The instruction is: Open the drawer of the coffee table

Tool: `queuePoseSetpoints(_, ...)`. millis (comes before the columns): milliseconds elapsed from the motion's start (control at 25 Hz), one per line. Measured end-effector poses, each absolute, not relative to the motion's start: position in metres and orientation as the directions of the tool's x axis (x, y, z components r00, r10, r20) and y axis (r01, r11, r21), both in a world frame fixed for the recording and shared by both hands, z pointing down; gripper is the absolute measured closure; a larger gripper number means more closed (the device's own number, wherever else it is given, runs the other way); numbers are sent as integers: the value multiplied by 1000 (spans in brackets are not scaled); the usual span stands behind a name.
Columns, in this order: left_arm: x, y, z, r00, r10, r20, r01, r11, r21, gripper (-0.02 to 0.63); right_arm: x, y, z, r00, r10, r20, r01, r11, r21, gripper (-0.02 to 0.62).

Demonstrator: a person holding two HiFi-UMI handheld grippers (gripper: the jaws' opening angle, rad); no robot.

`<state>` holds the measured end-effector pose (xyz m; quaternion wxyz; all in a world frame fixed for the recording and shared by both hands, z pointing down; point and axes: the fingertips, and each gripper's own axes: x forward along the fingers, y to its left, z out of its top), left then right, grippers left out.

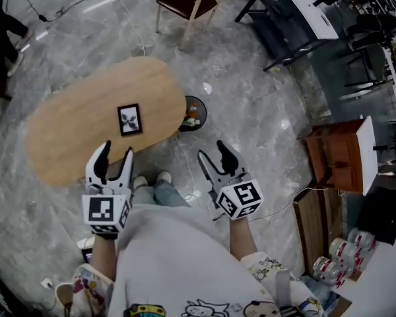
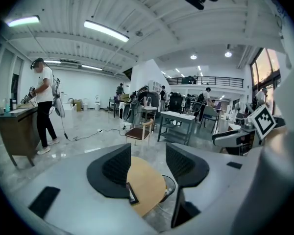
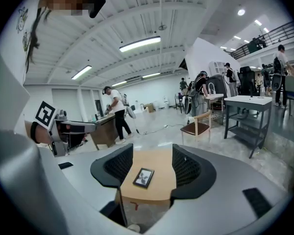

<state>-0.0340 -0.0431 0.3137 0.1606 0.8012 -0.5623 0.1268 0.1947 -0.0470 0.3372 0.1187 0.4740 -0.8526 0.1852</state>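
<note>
An oval wooden coffee table (image 1: 72, 127) stands on the marble floor ahead of me, with a small framed picture (image 1: 129, 119) lying on its top. No drawer shows in any view. My left gripper (image 1: 112, 158) hovers open over the table's near edge. My right gripper (image 1: 214, 157) is open too, held over the floor to the right of the table. The table (image 3: 152, 177) and the picture (image 3: 143, 177) appear between the right jaws, well beyond them. In the left gripper view the table (image 2: 146, 184) shows between the jaws, also at a distance.
A round black bin (image 1: 194, 113) sits against the table's right end. A wooden chair (image 1: 188, 0) stands beyond, a dark desk (image 1: 294, 12) at the back right, a brown cabinet (image 1: 336, 154) at the right. Cables run over the floor. People stand far off.
</note>
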Motion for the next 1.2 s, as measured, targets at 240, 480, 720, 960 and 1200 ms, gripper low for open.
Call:
queuePoseSetpoints(240,-72,-28,318,309,-861,403,-951,-281,127,407,157,-47,339,-547,-736,399,-834,517,-191,379)
queuePoseSetpoints(480,-86,-11,325,327,-845,424,-945,-304,124,407,135,-37,341,-553,-724,411,-826,540,-160,379)
queuePoseSetpoints(720,-76,-9,333,329,-840,432,-944,-295,145,407,133,-38,352,-577,-687,442,-801,582,-140,379)
queuePoseSetpoints(960,-59,-3,350,344,-828,443,-939,-303,164,407,139,-33,366,-592,-663,458,-785,604,-138,379)
queuePoseSetpoints(1200,-41,-10,386,357,-803,478,-934,-305,187,407,142,-43,400,-611,-619,493,-756,641,-133,379)
